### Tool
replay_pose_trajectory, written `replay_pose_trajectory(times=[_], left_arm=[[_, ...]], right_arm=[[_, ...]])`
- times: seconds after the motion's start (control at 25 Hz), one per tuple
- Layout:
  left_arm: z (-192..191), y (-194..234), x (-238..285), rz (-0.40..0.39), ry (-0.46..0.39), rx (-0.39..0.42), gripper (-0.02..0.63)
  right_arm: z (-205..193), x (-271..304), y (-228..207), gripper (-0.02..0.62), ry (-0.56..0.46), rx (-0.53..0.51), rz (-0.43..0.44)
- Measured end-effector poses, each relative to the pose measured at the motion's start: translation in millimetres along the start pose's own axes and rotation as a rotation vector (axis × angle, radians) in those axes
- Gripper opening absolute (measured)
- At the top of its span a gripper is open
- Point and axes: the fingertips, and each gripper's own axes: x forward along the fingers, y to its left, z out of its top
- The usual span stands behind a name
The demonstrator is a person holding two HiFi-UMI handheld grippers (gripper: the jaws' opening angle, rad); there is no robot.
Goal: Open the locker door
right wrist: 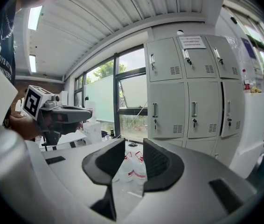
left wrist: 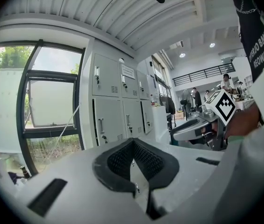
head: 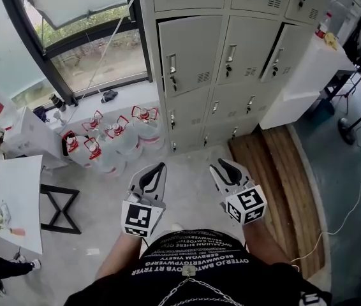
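The grey locker bank stands ahead of me across the floor, its doors fitted with vertical handles and keys. The middle-row left door shows a dark gap along its left and top edges, and its handle is on the left side. My left gripper hovers over the floor well short of the lockers, its pads meeting at the tip, nothing in them. My right gripper floats beside it, jaws apart and empty. The lockers show beyond the left gripper, and the lockers beyond the right gripper.
Several water jugs with red handles crowd the floor left of the lockers, under the window. A white table and a black frame stand at the left. A white counter abuts the lockers' right side, with a wooden strip below.
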Motion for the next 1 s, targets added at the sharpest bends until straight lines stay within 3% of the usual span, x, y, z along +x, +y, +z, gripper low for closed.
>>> replay_pose_trajectory(times=[0.4,1.0], left_arm=[[-11.1,51.3,-14.9,0.022,-0.01,-0.023,-0.008],[-33.0,65.7,-10.6,0.044,0.034,-0.043,-0.008]], right_arm=[[16.5,44.3,30.0,0.098,0.004,-0.029,0.021],[7.6,70.7,29.6,0.098,0.014,-0.005,0.051]])
